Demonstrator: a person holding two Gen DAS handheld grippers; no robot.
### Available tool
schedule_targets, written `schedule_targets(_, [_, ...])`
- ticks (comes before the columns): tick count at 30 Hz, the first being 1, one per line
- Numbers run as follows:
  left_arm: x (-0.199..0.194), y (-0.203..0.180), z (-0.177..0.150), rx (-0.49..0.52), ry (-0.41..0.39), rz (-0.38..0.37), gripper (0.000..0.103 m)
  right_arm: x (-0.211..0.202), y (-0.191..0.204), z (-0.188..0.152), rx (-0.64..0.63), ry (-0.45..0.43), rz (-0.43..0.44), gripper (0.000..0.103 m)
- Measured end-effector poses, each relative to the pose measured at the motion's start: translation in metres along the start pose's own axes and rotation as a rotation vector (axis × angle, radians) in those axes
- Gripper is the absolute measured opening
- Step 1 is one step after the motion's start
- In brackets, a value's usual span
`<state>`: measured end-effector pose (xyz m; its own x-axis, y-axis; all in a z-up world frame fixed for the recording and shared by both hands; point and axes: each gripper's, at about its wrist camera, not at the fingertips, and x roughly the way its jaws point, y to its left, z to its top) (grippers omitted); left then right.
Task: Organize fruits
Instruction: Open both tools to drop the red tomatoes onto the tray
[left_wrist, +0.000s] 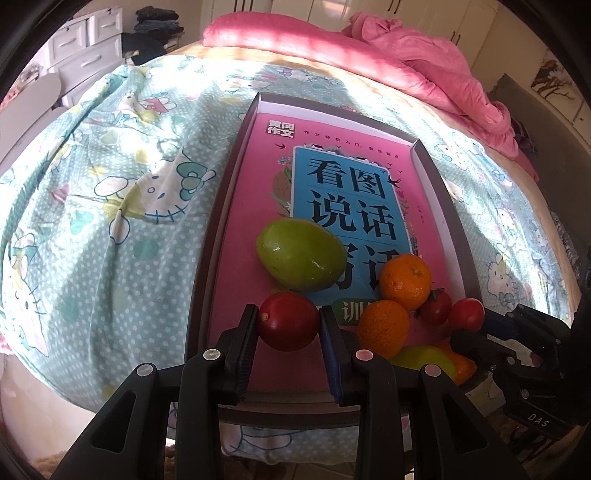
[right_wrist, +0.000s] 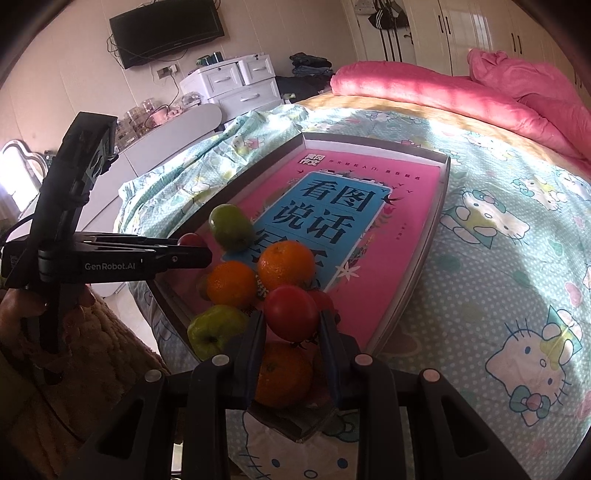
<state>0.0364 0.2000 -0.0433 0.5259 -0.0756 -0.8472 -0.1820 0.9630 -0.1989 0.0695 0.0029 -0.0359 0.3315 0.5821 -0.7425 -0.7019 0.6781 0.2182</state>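
Left gripper (left_wrist: 288, 326) pinching a red tomato (left_wrist: 288, 320); right gripper (right_wrist: 291, 321) pinching another tomato (right_wrist: 291, 312). Bare tray (left_wrist: 236, 177) floor ahead, toward twelve o'clock, past the green fruit (left_wrist: 301, 254).

The left gripper (left_wrist: 288, 325) is angled down over the tray's (left_wrist: 199, 295) near end, its jaws clamped on a red tomato (left_wrist: 288, 320). The right gripper (right_wrist: 291, 325) is likewise closed on another red tomato (right_wrist: 291, 312) there.

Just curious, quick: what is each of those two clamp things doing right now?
Left gripper: closed on a red tomato.
Right gripper: closed on another red tomato.
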Motion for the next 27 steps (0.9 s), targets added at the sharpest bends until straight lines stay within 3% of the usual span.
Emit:
schedule_targets(8, [0.002,-0.001,0.000,-0.002,0.004,-0.012,0.034,0.000,-0.005,-0.002,0.036,0.007,0.023,0.030])
schedule_targets(12, [-0.002,-0.004,0.001,0.007,-0.010,-0.014,0.049,-0.002,-0.001,-0.001,0.015,0.006,0.005,0.032])
schedule_targets(14, [-0.006,-0.006,0.001,0.016,-0.018,-0.010,0.051,-0.003,0.002,-0.001,0.000,-0.001,-0.006,0.038])
schedule_targets(19, [-0.022,-0.010,0.001,0.028,-0.055,-0.003,0.064,-0.010,0.006,0.001,-0.018,-0.026,-0.024,0.043])
schedule_targets(21, [-0.032,-0.013,0.002,0.031,-0.080,0.005,0.074,-0.016,0.008,0.002,-0.029,-0.050,-0.033,0.044])
schedule_targets(25, [-0.052,-0.018,-0.001,0.020,-0.117,-0.001,0.078,-0.034,0.013,0.003,-0.039,-0.106,-0.055,0.061])
schedule_targets(27, [-0.062,-0.019,-0.007,0.008,-0.131,0.004,0.079,-0.047,0.017,0.003,-0.047,-0.146,-0.076,0.062])
